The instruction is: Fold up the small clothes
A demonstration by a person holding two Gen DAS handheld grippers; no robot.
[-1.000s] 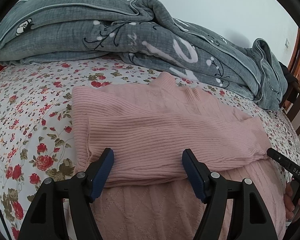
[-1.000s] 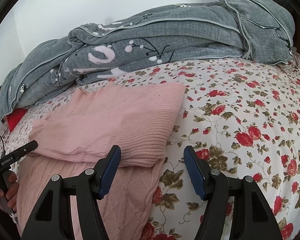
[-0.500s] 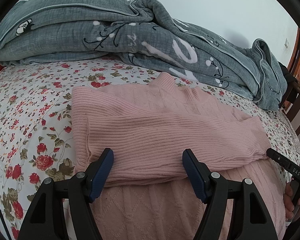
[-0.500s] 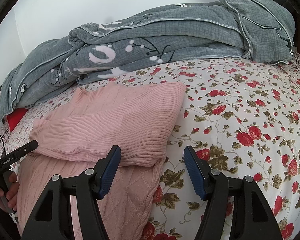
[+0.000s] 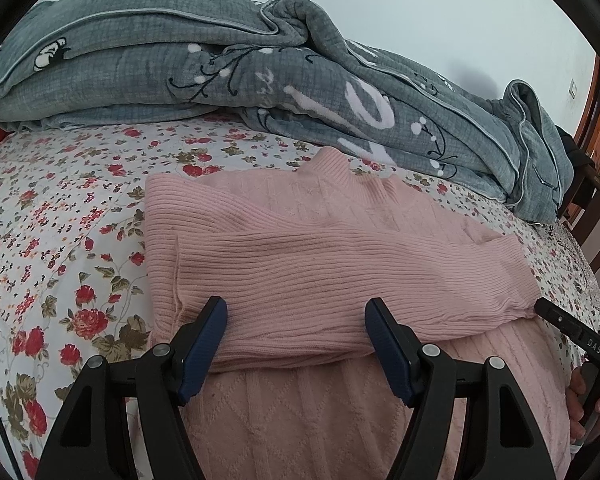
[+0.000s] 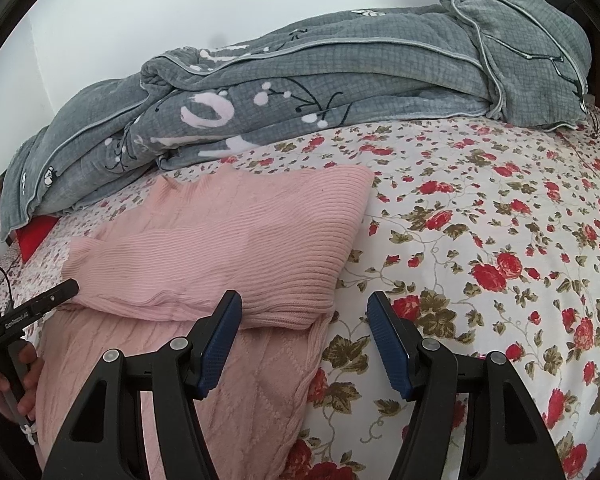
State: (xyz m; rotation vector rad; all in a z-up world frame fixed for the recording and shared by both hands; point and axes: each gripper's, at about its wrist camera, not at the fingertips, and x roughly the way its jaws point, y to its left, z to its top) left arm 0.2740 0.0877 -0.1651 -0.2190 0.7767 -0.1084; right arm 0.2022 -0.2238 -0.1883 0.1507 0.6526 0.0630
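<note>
A pink knit sweater [image 5: 320, 272] [image 6: 228, 248] lies flat on the flowered bed, both ribbed sleeves folded across its chest and the cable-knit body running toward me. My left gripper [image 5: 296, 312] hovers open above the lower edge of the folded sleeves, nothing between its blue pads. My right gripper [image 6: 304, 312] is open too, over the sweater's right side edge, one finger above the knit and the other above the sheet. Each view shows the other gripper's tip beside the sweater, held by a hand.
A rumpled grey quilt [image 5: 260, 68] [image 6: 340, 92] is heaped along the far side of the bed against the wall. The floral sheet [image 6: 480, 240] spreads right of the sweater. A red cushion [image 6: 34, 234] peeks out at far left. A wooden bed frame [image 5: 596, 184] stands at right.
</note>
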